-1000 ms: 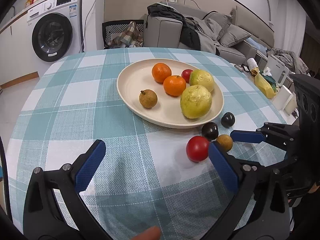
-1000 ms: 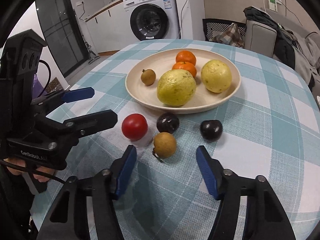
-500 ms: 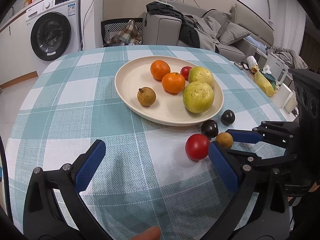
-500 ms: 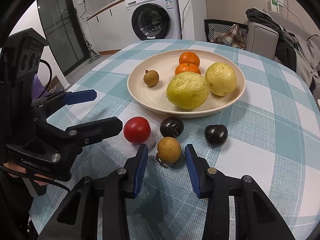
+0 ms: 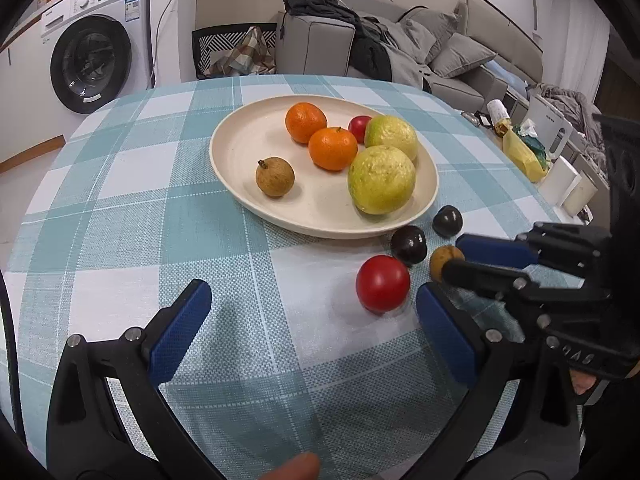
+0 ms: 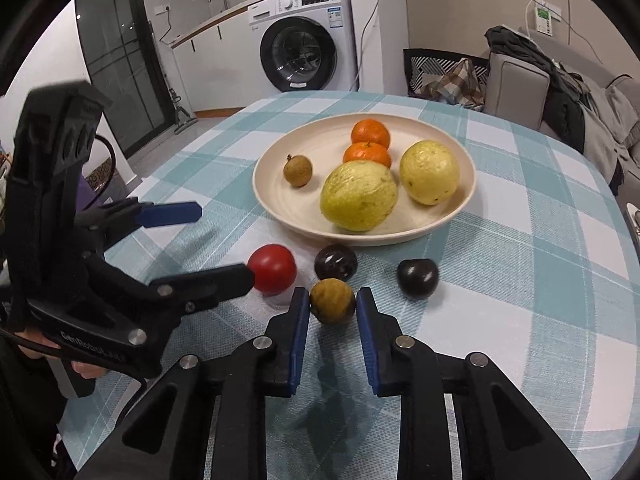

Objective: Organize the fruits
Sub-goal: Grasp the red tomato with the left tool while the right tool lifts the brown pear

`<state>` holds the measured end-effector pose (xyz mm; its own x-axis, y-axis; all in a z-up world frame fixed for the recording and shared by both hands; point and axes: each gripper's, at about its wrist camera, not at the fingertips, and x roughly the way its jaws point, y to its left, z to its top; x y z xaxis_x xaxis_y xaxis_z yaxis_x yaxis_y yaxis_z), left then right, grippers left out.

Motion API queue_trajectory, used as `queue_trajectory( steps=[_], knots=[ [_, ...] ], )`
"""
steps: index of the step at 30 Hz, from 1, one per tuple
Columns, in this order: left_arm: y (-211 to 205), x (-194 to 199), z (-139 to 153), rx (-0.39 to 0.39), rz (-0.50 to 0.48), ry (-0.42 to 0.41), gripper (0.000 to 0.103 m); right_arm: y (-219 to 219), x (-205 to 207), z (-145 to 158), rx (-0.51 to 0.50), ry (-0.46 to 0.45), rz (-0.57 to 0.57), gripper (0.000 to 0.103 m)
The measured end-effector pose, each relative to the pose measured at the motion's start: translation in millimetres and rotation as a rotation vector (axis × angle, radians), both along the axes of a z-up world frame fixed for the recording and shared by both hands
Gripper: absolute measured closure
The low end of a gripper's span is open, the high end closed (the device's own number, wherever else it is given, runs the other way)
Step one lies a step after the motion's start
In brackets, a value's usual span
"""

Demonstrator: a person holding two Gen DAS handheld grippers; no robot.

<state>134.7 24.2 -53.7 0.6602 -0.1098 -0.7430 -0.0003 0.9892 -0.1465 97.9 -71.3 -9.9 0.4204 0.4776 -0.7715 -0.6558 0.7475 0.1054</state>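
A cream plate (image 5: 256, 148) (image 6: 276, 160) holds two oranges (image 5: 332, 148), two yellow-green guavas (image 5: 380, 184) (image 6: 358, 196), a brown longan (image 5: 275, 176) and a small red fruit (image 5: 359, 127). On the cloth by its near rim lie a red tomato (image 5: 383, 289) (image 6: 273, 269), two dark plums (image 5: 409, 245) (image 6: 335, 262) (image 6: 417, 278) and a second brown longan (image 6: 332, 301) (image 5: 442, 258). My right gripper (image 6: 333, 304) has its blue pads closed against this longan's sides on the table. My left gripper (image 5: 310, 312) is open wide and empty, its right finger just beside the tomato.
The round table has a teal-and-white checked cloth (image 5: 120, 200). A washing machine (image 5: 94, 64), a chair and a sofa with clothes (image 5: 360, 40) stand behind. Bottles and boxes (image 5: 532, 152) sit past the table's right edge.
My right gripper has moved forward around the loose longan and its fingers have narrowed from wide open until they touch it. The left gripper has edged slightly closer to the tomato.
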Motion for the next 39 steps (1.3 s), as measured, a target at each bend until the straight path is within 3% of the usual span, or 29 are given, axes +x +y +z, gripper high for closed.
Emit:
queue_trajectory(
  steps=[3,11,18,25,34,38,39],
  knots=[
    [-2.6,3.2,-3.7,0.001,-0.004,0.022,0.001,-8.6,2.2,5.2,0.017,-0.010,-0.023,0.084],
    [-18.4,10.1,-8.6,0.018,-0.047,0.045,0.003,-10.5,8.9,0.1,-0.016,0.010,-0.022,0.080],
    [-32.0,9.4,-7.5,0.015,-0.135,0.042,0.043,-5.0,14.5,-4.7,-0.009,0.021,-0.018,0.076],
    [-30.3,7.8,-6.5,-0.009,-0.136,0.038,0.044,-1.4,13.6,-11.9,-0.033,0.021,-0.004,0.077],
    [-30.1,8.4,-6.7,0.002,-0.132,0.038,0.045,-18.7,1.8,0.5,0.034,-0.016,-0.025,0.077],
    [-32.4,7.8,-5.9,0.000,-0.153,0.034,0.075,-26.7,1.9,1.8,0.047,-0.012,-0.040,0.077],
    [-32.2,7.3,-5.4,-0.006,-0.159,0.031,0.076,-27.0,2.7,2.2,0.049,-0.012,-0.045,0.077]
  ],
)
